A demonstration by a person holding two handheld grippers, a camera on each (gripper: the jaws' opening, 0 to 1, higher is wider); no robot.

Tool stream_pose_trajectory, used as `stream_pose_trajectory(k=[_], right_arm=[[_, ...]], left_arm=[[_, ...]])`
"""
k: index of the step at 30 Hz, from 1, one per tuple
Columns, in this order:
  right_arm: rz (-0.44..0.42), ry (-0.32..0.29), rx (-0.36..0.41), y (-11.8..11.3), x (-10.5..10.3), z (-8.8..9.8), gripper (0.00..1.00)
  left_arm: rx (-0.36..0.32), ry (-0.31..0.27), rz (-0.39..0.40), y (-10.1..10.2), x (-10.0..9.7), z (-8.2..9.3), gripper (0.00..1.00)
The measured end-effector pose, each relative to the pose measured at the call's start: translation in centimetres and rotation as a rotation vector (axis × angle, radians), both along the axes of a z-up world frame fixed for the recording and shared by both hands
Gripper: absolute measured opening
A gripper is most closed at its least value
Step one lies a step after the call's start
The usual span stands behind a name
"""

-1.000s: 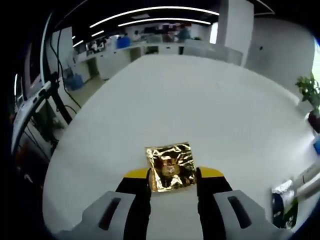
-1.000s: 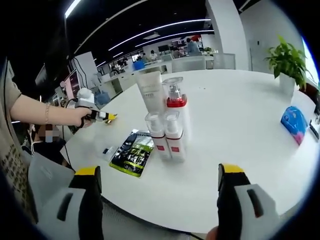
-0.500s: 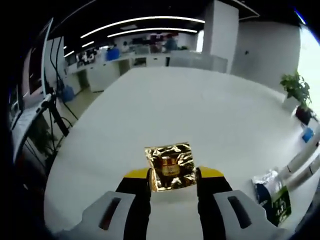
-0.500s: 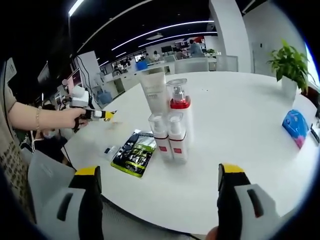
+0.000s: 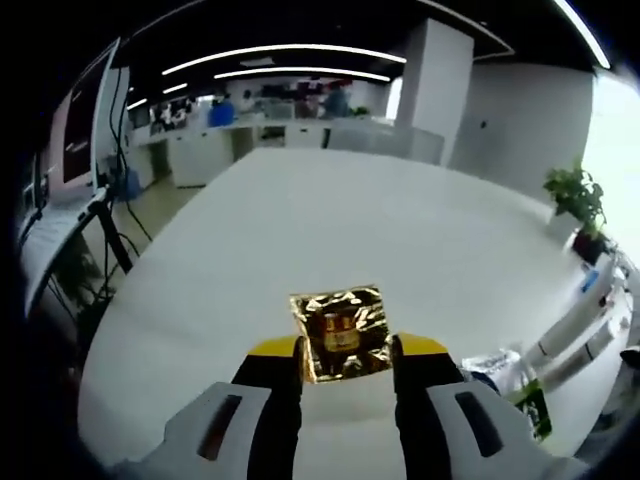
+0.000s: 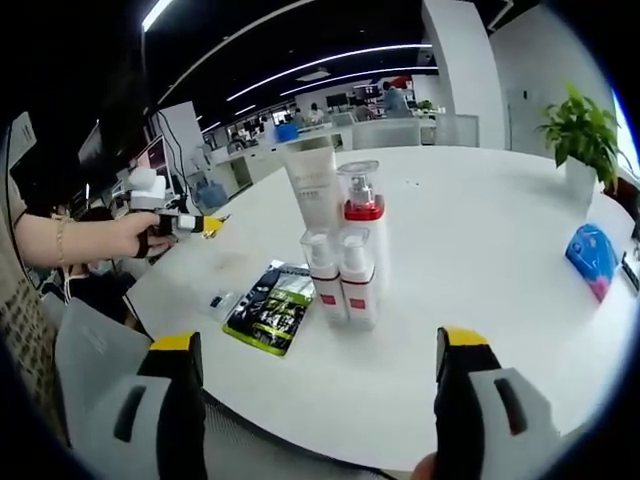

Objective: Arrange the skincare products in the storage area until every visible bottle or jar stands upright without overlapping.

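Observation:
My left gripper [image 5: 345, 350] is shut on a gold foil sachet [image 5: 340, 333], held above the white table [image 5: 330, 230]. In the right gripper view a hand holds that left gripper [image 6: 205, 224] at the left. Four products stand upright in a tight cluster: a white tube [image 6: 313, 185], a pump bottle with a red collar [image 6: 362, 218] and two small bottles with red labels [image 6: 342, 275]. A green-and-black packet [image 6: 268, 307] lies flat beside them, with a small clear sachet [image 6: 218, 300] to its left. My right gripper [image 6: 320, 400] is open, near the table's edge.
A blue pouch [image 6: 590, 257] lies at the table's right side, with a potted plant [image 6: 580, 130] behind it. The bottles [image 5: 575, 325] and green packet [image 5: 520, 400] appear at the right of the left gripper view. Desks and a monitor stand [image 5: 100, 220] lie beyond the table.
The left gripper's view has swung right, bringing the bottles further in; the sachet stays clamped. In the right gripper view the hand with the left gripper has drawn slightly left and up.

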State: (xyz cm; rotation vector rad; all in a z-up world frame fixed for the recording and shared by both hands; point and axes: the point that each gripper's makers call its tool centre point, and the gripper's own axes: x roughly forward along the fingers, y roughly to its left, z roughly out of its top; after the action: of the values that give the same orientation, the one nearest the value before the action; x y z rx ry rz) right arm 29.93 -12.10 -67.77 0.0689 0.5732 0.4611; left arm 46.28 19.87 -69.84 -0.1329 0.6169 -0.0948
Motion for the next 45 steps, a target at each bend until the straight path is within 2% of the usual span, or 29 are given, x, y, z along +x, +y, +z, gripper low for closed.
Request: stream_pose_trajectory(k=[9, 23, 33, 45], right_arm=[[-0.006, -0.009, 0.007, -0.1, 0.0, 0.2, 0.97], [-0.022, -0.015, 0.014, -0.3, 0.2, 0.4, 0.97], [-0.025, -0.018, 0.016, -0.5, 0.2, 0.4, 0.97], [-0.033, -0.018, 0.021, -0.6, 0.3, 0.4, 0.97]], left_arm=[[0.001, 0.035, -0.017, -2.0, -0.7, -0.8, 0.33], [0.027, 0.124, -0.079, -5.6, -2.2, -3.4, 0.35], [0.057, 0.176, -0.094, -7.3, -3.3, -5.1, 0.36], [0.076, 0.216, -0.106, -9.2, -3.9, -6.2, 0.37]])
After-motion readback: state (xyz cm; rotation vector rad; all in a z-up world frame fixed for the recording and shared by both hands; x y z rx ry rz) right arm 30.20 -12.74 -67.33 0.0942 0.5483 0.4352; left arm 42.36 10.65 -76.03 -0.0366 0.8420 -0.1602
